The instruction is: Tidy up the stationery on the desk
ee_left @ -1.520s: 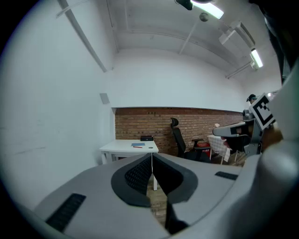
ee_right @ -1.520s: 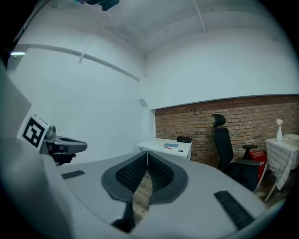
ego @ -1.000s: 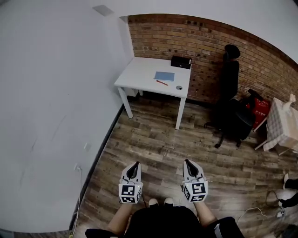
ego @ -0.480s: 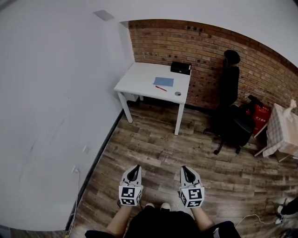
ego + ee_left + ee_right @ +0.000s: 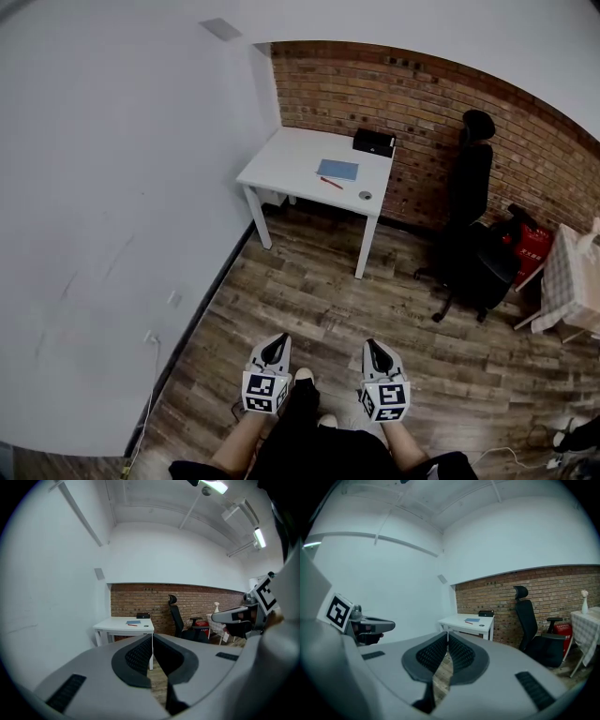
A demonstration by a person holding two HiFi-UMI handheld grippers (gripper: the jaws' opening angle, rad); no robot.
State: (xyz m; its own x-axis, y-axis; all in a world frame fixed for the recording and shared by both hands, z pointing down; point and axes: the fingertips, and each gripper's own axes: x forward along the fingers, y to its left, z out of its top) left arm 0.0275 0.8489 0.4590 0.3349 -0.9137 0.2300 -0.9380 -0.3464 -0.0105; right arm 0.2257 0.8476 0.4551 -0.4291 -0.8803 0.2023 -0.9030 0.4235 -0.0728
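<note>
A white desk [image 5: 291,159] stands in the corner against the brick wall, far ahead of me. On it lie a blue notebook [image 5: 337,170], a red pen [image 5: 330,183], a small grey round thing [image 5: 365,196] and a black box [image 5: 373,142]. The desk [image 5: 119,624] also shows small in the left gripper view, and the desk [image 5: 461,620] in the right gripper view. My left gripper [image 5: 276,349] and right gripper [image 5: 377,352] hang low over the wooden floor, both shut with nothing in them.
A black office chair [image 5: 472,225] stands right of the desk. A red item [image 5: 528,239] and a checked-cloth table [image 5: 574,277] sit at the far right. White wall [image 5: 112,216] runs along the left. Wooden floor [image 5: 319,300] lies between me and the desk.
The view has shifted slightly; the desk sits a little further right and lower in the frame. Both grippers stay shut and low, drawn a bit closer together.
</note>
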